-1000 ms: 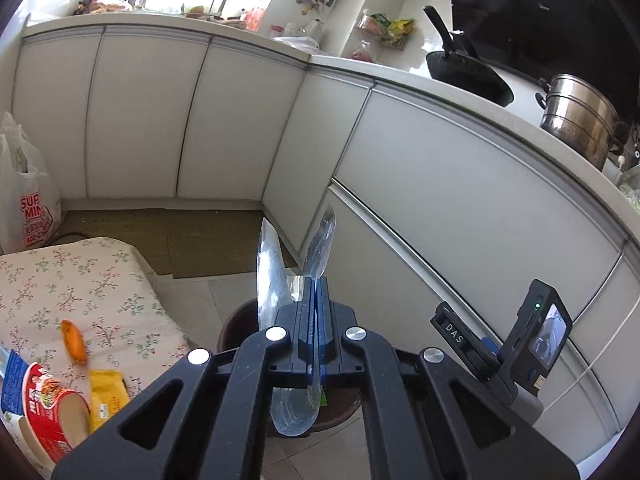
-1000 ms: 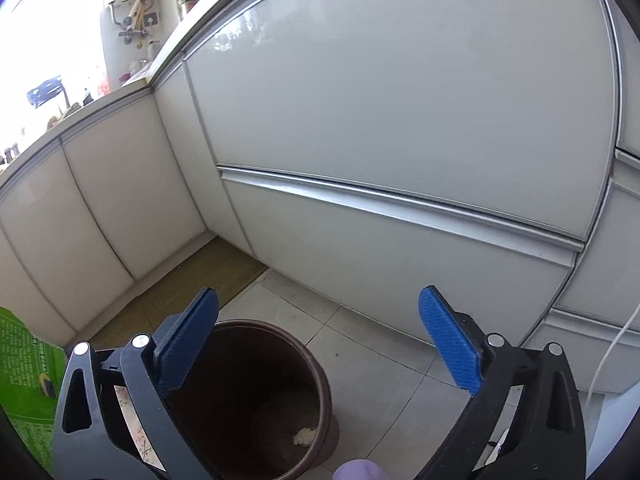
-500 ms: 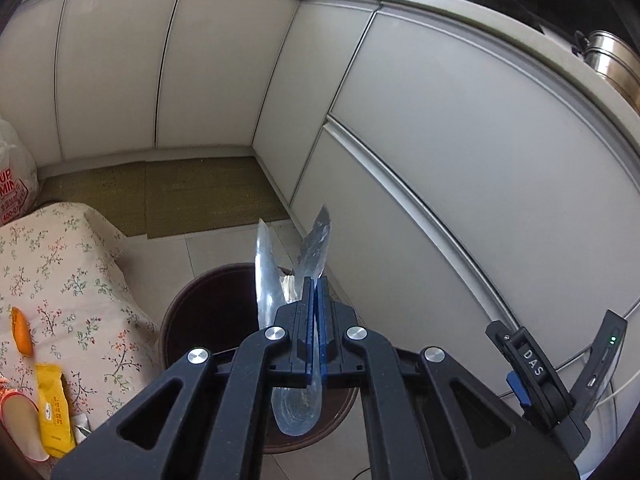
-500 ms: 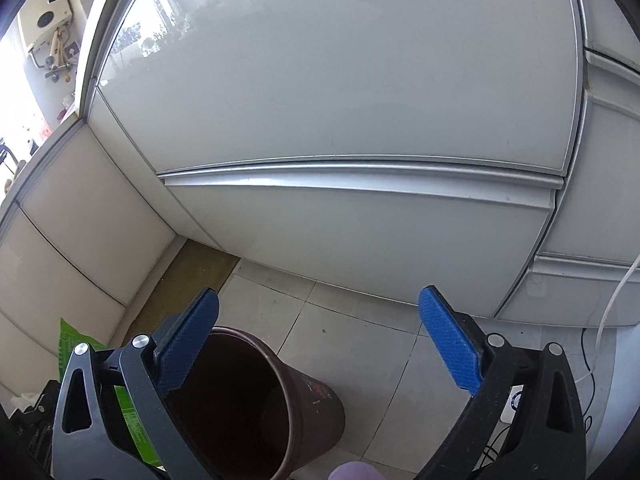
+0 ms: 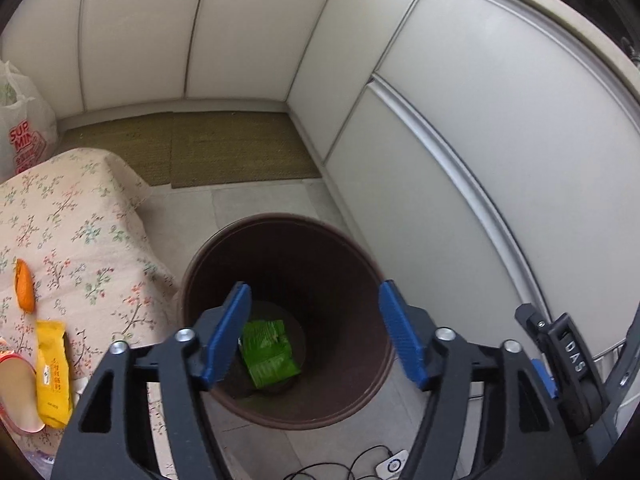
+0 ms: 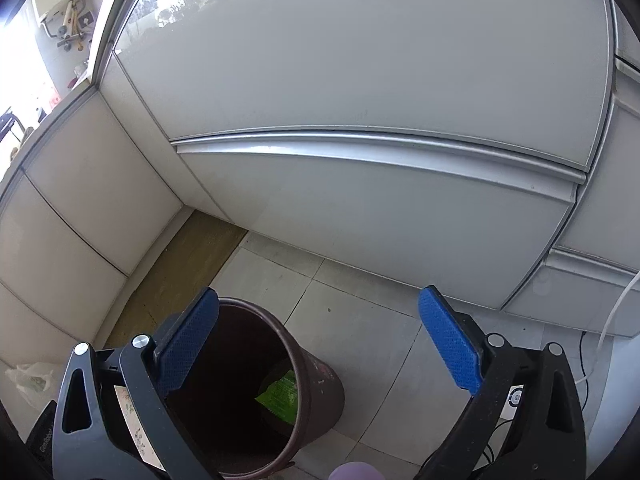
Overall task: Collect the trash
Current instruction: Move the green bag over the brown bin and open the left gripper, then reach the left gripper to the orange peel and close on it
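Observation:
A brown round bin (image 5: 280, 219) stands on the tiled floor beside the white cabinets. A green wrapper (image 5: 267, 354) lies at its bottom. My left gripper (image 5: 313, 292) hangs over the bin's mouth with its jaws opening and nothing between the blue pads. No clear plastic wrapper shows anywhere. In the right wrist view the bin (image 6: 322, 390) sits at the lower left with the green wrapper (image 6: 280, 394) inside. My right gripper (image 6: 319, 300) is open and empty, its left finger over the bin's rim.
Left of the bin a table with a floral cloth (image 5: 72, 216) carries an orange peel (image 5: 24, 286), a yellow packet (image 5: 52, 372) and a noodle cup (image 5: 16, 392). A white plastic bag (image 5: 24, 128) and a woven mat (image 5: 224, 148) lie farther back. Cables trail on the floor (image 5: 340, 470).
My left gripper sank toward the bin and opened, letting go of the clear plastic wrapper, which is gone from view. The right view tilted down and the bin's inside now shows.

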A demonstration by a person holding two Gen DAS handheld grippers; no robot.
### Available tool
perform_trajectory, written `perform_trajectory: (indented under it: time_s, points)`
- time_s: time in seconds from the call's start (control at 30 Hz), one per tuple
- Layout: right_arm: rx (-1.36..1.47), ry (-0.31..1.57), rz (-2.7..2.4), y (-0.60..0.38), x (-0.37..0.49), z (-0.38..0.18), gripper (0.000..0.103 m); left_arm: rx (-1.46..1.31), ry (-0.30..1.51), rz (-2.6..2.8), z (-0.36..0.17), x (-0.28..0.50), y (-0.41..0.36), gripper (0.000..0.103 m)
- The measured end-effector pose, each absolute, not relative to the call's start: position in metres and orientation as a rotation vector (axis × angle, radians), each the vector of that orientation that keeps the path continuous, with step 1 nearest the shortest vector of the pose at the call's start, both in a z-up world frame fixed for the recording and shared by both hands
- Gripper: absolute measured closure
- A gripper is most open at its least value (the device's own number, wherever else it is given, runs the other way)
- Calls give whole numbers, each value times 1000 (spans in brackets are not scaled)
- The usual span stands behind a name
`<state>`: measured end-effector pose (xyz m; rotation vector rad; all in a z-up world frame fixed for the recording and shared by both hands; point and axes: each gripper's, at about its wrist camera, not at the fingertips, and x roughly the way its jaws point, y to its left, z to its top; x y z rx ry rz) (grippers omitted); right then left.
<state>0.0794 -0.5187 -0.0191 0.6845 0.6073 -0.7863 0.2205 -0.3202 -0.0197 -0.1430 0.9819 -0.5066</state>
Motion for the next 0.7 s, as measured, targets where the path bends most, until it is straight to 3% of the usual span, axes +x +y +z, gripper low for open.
perform_trajectory:
  time_s: [0.33,0.7]
  points:
    - [651,699,-610,-476,113,-18,7,-180,1135,-336,-54,239,-253,30]
    - [401,823,-408,-384,157,-16,7,-211,1176,-63,-81,287,-137,30]
